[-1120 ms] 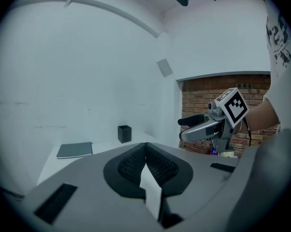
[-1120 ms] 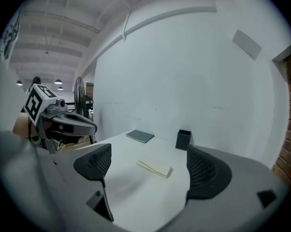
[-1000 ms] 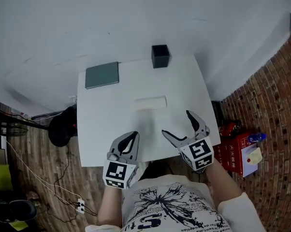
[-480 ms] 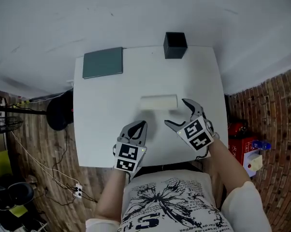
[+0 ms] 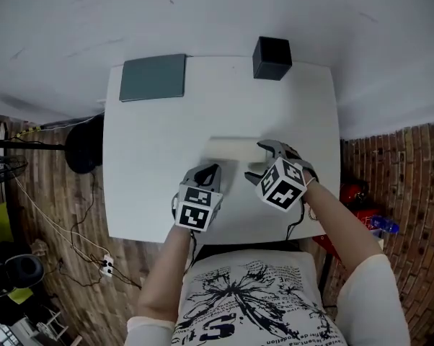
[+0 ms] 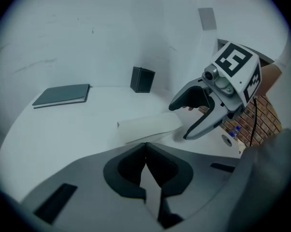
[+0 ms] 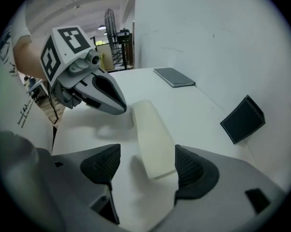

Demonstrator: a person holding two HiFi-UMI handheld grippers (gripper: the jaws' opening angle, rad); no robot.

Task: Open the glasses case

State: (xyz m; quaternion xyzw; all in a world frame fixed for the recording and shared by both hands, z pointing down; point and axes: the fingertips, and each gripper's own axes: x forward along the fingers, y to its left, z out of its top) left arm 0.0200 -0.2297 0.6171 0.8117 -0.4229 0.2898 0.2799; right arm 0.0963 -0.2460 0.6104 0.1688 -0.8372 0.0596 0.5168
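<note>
A cream glasses case (image 5: 233,150) lies lengthwise from left to right on the middle of the white table (image 5: 145,164). Its lid is down, so nothing of its inside shows.

The right gripper (image 7: 148,166) is at the case's right end, with its jaws spread wide. That end of the case sits between them, just beside one ribbed pad and with a gap to the other. Whether that pad touches the case cannot be told, and there is no squeeze on it.

The left gripper (image 6: 145,146) has its jaws pressed together with nothing between them. Its tips hover over the table on the near side of the case, close to its left half but apart from it.

At the far left corner of the table lies a flat grey-green book (image 5: 153,78). At the far edge, to the right, stands a small black box (image 5: 272,58), well apart from the case. Its contents cannot be seen.
</note>
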